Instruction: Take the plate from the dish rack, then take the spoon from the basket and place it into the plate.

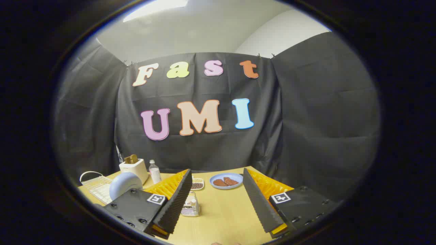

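Gripper view: held the gripper point(217, 174) low over the wooden table point(224, 214), level and facing the booth's back wall. Fingers spread wide, nothing between them, nothing gripped; probably kept open that way to be ready for a plate's rim.

Found the pale blue plate point(124, 183) stood on edge in the white wire dish rack point(93, 187), upright most likely because the rack's wires propped it. Lay off to the side of the open fingers, just beyond the body of the finger on that side and partly hidden by it, not between the fingers. Judged a swing toward the rack necessary before any closing on the rim.

Saw a small clear basket point(190, 205) close against the inner face of that same finger, near its middle; too blurred to pick out the spoon among its contents.

Further off, beyond the fingertips: a blue plate of brown pieces point(226, 181) and a small dish of dark bits point(197, 185), apart from each other. Behind the rack, a white toaster point(135, 169) with a slice standing in it, and a small bottle point(155, 172) just beside it.
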### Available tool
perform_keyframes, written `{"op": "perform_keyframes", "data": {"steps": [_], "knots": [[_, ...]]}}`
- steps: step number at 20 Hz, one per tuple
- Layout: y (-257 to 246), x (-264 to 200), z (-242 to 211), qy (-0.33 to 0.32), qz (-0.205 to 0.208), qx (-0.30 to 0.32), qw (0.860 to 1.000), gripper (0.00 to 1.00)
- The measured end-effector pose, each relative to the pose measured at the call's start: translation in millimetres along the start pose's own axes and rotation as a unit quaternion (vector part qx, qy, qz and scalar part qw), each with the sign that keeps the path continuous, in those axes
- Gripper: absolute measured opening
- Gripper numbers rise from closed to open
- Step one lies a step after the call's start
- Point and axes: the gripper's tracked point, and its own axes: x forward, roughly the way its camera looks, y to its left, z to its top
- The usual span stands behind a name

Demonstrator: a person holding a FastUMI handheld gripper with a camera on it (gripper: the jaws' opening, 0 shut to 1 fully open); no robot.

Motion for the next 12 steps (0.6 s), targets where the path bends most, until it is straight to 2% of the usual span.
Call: {"op": "perform_keyframes", "data": {"steps": [12], "knots": [[12.0,0.1,-9.3,0.004,0.013,-0.008,1.0,0.96]]}}
